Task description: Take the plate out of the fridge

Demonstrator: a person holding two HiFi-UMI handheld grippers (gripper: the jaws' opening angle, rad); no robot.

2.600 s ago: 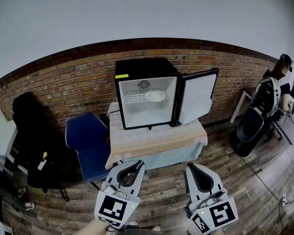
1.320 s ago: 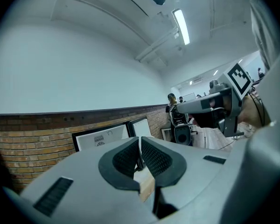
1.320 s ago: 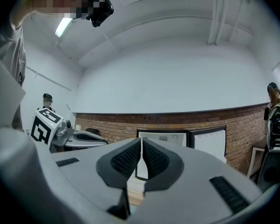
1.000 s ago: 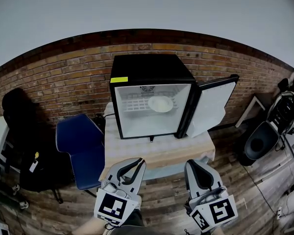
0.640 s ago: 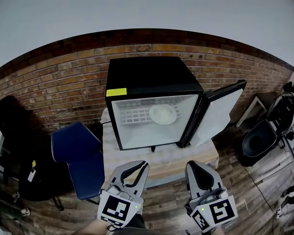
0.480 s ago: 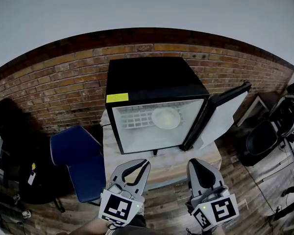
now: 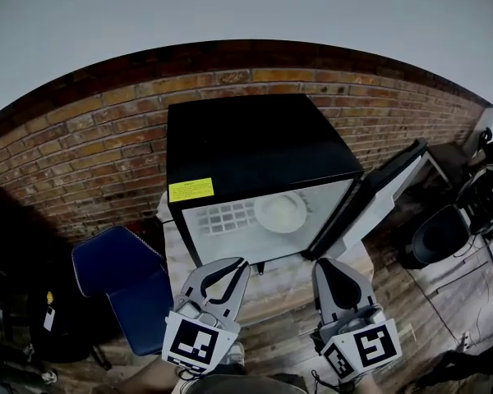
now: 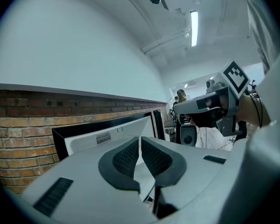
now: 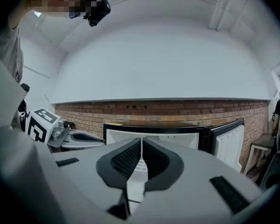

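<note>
1. The plate (image 7: 281, 212) lay on the wire shelf inside the fridge (image 7: 255, 150), towards the right.
2. The fridge door (image 7: 386, 191) stood open to the right.
3. The left hand-held gripper (image 7: 241, 263) and the right hand-held gripper (image 7: 329, 263) were both clenched on nothing, near the worktop (image 7: 287, 279) edge, apart from the fridge.

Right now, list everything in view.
fridge: one, black, on the table
door: one, open, fridge's right
plate: one, white, on the fridge shelf
sticker: one, yellow, fridge's top front edge
table: one, light cover, under the fridge
chair: one, blue, left of the table
seat: one, black, far right
wall: brick, behind the fridge
left gripper: grey, shut, empty
right gripper: grey, shut, empty
</note>
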